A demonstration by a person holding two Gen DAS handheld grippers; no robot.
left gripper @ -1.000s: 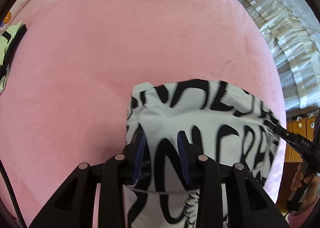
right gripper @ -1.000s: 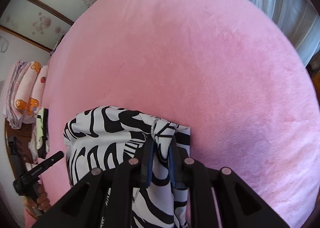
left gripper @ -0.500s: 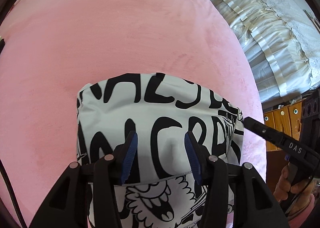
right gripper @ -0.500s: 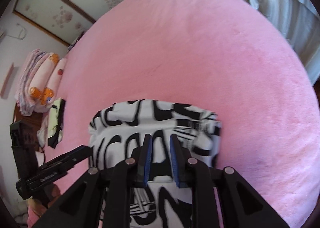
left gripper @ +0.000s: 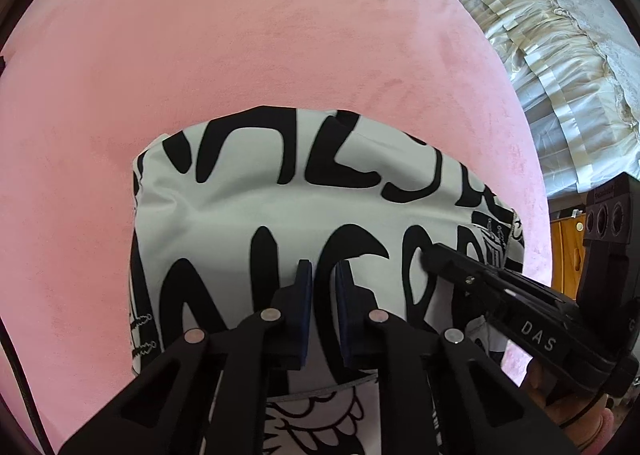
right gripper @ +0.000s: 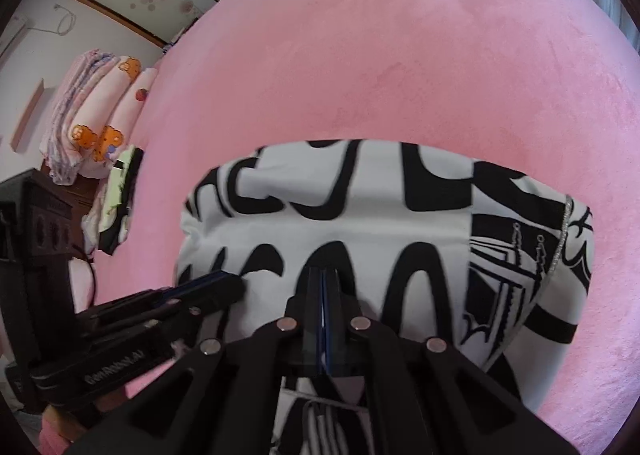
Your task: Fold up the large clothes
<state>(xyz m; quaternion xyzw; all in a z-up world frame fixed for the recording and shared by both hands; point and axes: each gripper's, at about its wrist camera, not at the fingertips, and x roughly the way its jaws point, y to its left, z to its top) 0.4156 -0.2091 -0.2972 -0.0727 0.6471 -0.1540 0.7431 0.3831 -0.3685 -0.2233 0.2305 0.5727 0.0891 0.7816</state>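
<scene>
A white garment with bold black lettering [left gripper: 320, 195] lies folded on the pink blanket [left gripper: 280, 35]. My left gripper [left gripper: 322, 269] points down over its near middle. Its jaws are closing to a narrow gap, and the cloth under them looks smooth, not pinched. My right gripper [right gripper: 323, 273] is shut, pads together with nothing between them, its tips low over the same garment [right gripper: 400, 223]. Each gripper shows in the other's view: the right gripper [left gripper: 430, 259] comes in from the right, the left gripper [right gripper: 228, 283] from the left, tips close together.
White ruffled curtains [left gripper: 560, 75] and a wooden cabinet [left gripper: 564, 239] border the bed's right side. Stacked pink bedding [right gripper: 100, 107] and a pale green and black garment [right gripper: 120, 191] sit at the left edge. A hand [left gripper: 560, 407] holds the right gripper.
The right gripper, earlier closed on the garment's corner, now sits fully shut over the flat fold. The left jaws widened, then narrowed. Both grippers moved toward the garment's middle and closer together.
</scene>
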